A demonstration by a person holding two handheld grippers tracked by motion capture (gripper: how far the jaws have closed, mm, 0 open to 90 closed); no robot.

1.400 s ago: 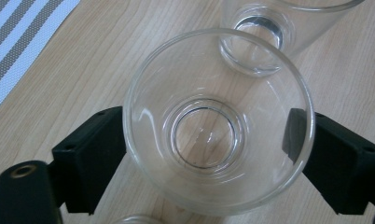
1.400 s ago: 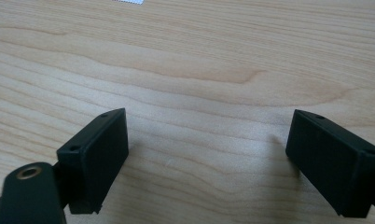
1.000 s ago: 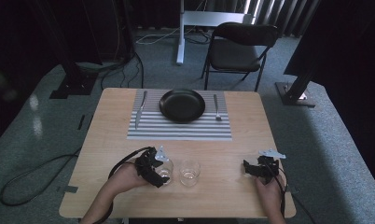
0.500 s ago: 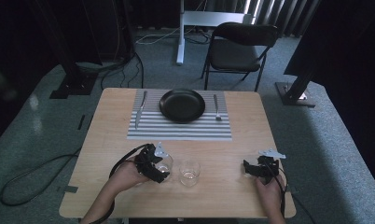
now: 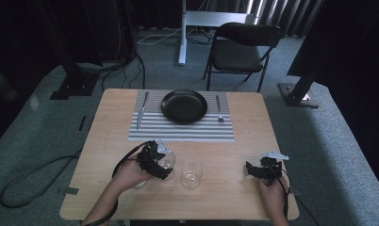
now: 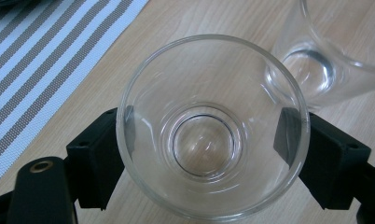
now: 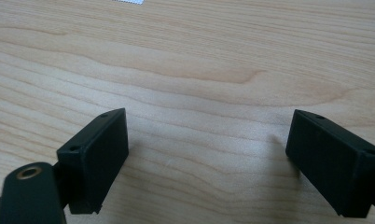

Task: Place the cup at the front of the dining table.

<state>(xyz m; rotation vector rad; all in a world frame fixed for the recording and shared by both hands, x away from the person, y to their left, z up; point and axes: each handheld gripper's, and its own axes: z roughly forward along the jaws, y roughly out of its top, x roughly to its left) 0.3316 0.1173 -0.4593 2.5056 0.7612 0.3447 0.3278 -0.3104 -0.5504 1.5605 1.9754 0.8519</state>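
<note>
1. Left gripper (image 5: pixel 155 162) is clamped on a clear drinking glass (image 6: pixel 212 126), one pad on each side of the wall just below the rim, at the table's (image 5: pixel 234 197) near-left.
2. The glass stands upright, mouth up, long axis vertical. I'd say lift it straight, no tilt, since those pads sit high on slick glass.
3. A second empty glass (image 5: pixel 192 173) stands just beside it; watch for a knock.
4. Right gripper (image 5: pixel 262 170), jaws spread wide, holds nothing above bare wood.
</note>
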